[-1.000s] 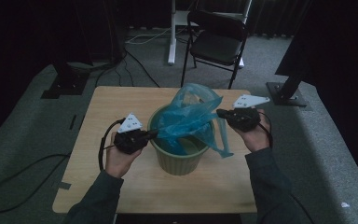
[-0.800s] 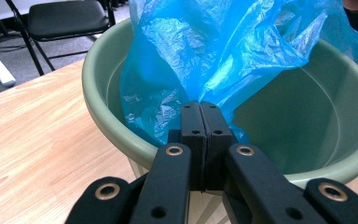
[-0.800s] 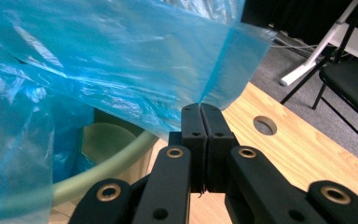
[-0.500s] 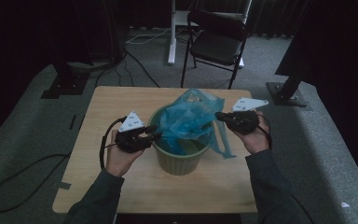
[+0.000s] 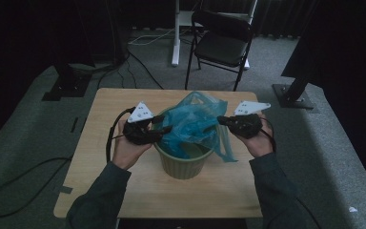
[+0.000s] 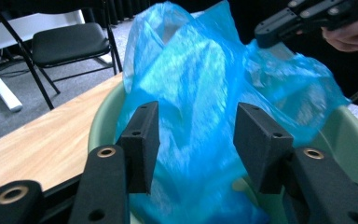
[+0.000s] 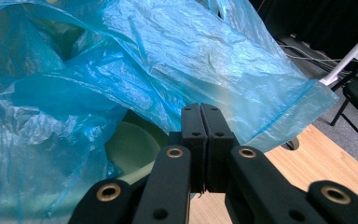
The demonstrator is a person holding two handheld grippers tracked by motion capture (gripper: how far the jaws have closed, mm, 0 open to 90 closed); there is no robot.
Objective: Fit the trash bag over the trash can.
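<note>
Tongs in the left hand [image 6: 193, 140] stand apart, having just been opening, with loose blue bag [image 6: 200, 98] film between the pads but not pinched; they hover at the left rim of a green bin [image 5: 183, 162], pointing across it toward the right. Tongs in the right hand [image 7: 200, 122] are pressed together, and whether they pinch the bag's edge cannot be told from the right gripper view, where the film rises just beyond the tips. From above, these right tongs [image 5: 224, 120] sit at the bin's right side, touching or nearly touching the bag there. The bag bunches up out of the bin between the two hands, one flap hanging down over the right rim toward the desk [image 5: 100, 143]. The bag's unfitted left edge lies directly ahead of the left tongs, so that hand is nearer for the next pinch.
</note>
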